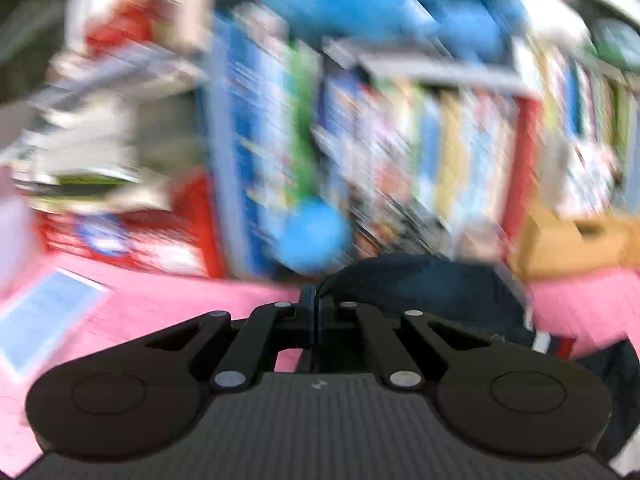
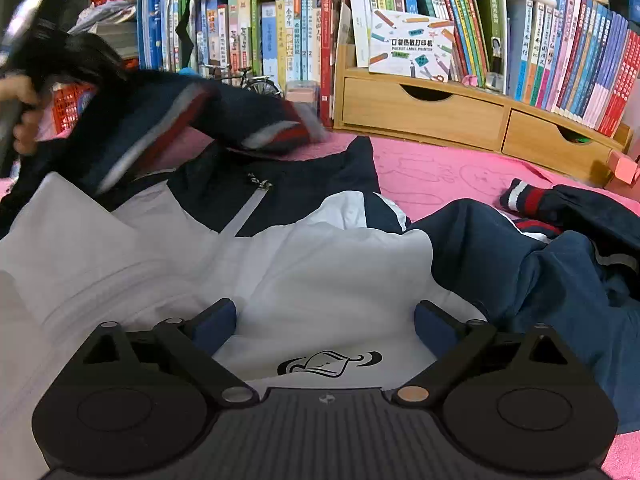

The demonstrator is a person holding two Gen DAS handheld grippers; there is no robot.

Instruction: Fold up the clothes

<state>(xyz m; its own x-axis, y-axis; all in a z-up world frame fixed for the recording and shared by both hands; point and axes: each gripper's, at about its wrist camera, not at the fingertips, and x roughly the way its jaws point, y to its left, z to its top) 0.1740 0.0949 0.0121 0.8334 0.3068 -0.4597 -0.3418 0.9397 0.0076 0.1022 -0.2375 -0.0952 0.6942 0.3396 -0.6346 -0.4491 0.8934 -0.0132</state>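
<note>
Left tool point(image 1: 316, 312) is clamped on the jacket's sleeve point(image 2: 224, 120), lifted over the jacket point(image 2: 280, 264) on the pink cover point(image 2: 448, 172). Right tool point(image 2: 325, 322) gapes over the white chest. Looks mid-fold; next, lay the sleeve flat across.

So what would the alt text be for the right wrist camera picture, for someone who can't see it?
An open right gripper hovers over the white front of a navy-and-white jacket spread on a pink cloth. At upper left, a hand lifts one striped-cuff sleeve; bookshelves stand behind.
</note>
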